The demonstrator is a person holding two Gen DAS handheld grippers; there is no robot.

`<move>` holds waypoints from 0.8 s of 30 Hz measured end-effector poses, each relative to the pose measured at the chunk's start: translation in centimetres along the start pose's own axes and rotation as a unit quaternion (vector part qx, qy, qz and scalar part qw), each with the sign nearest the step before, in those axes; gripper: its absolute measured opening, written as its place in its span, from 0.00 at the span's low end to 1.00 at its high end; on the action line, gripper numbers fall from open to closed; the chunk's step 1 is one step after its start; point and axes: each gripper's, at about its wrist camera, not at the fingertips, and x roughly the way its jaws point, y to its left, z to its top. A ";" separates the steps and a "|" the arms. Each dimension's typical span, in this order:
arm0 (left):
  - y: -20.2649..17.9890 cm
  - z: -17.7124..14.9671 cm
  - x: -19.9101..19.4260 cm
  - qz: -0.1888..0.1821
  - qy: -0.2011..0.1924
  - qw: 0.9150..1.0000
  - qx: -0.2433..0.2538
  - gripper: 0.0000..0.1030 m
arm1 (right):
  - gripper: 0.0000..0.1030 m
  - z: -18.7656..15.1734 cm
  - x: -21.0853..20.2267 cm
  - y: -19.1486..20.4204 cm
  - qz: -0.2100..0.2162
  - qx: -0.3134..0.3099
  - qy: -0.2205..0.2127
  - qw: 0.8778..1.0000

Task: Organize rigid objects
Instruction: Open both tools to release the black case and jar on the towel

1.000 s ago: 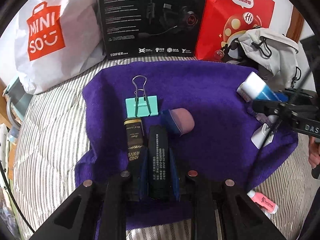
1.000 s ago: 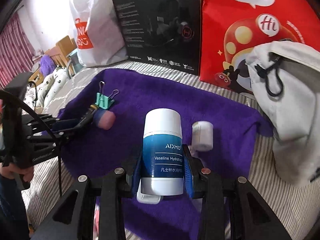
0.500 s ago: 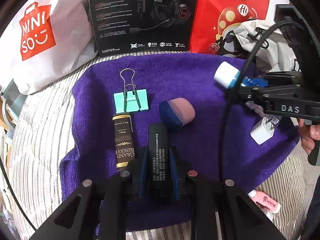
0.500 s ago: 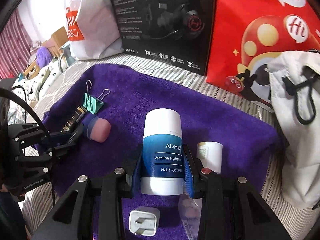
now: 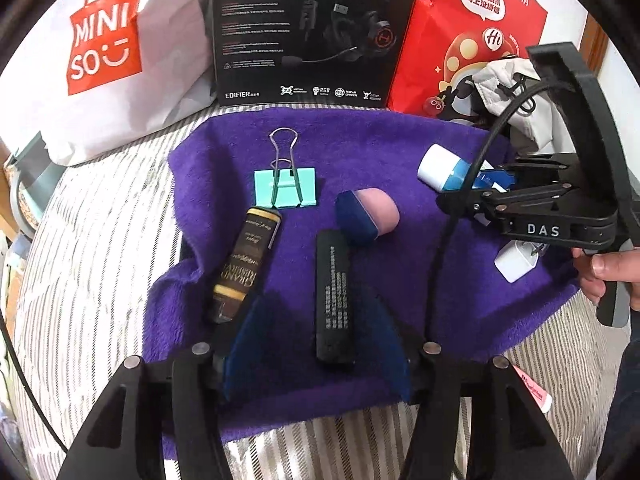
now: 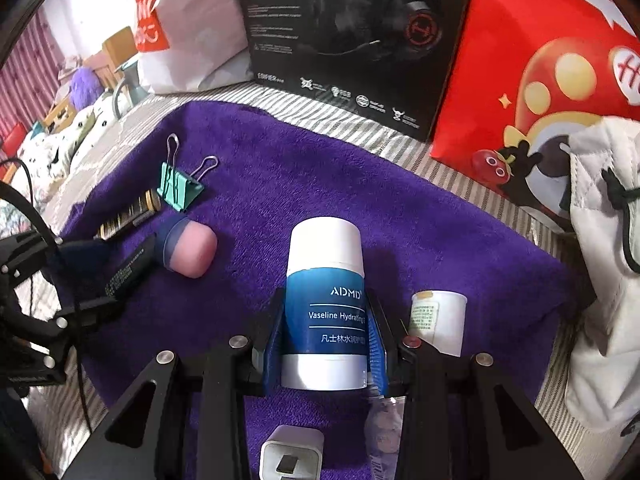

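**Inspection: purple towel, two grippers in view**

Left gripper (image 5: 316,344): fingers spread wide apart, gripping nothing. A black stick (image 5: 335,298) lies flat on the purple towel (image 5: 360,148) between the two blue pads, clear of both.

Right gripper (image 6: 326,344): fingers clamped on a blue-and-white Vaseline bottle (image 6: 325,304), white cap pointing away from the camera. In the left wrist view the bottle is above the right part of the towel; whether it touches the cloth cannot be told. A hand (image 5: 608,276) grips that gripper's handle at the right edge.

Items lying on the towel:
- A teal binder clip (image 5: 286,186) towards the back, wire handles pointing to the rear.
- A black-and-gold tube (image 5: 244,264) just in front of the clip, left of the black stick.
- A pink-and-blue capsule (image 5: 368,216) at the far end of the black stick, apparently touching it.
- A white charger plug (image 6: 291,456) under the right gripper.
- A small white jar (image 6: 438,320) just right of the bottle.

The towel lies on a striped bed (image 5: 92,240). A headset box (image 5: 308,28), a white shopping bag (image 5: 104,52) and a red bag (image 5: 464,36) stand behind it.
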 end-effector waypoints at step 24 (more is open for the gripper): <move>0.0 -1.7 -3.1 0.021 -0.022 1.000 0.000 0.67 | 0.54 -3.9 -7.4 0.2 -0.012 0.020 -0.027 0.999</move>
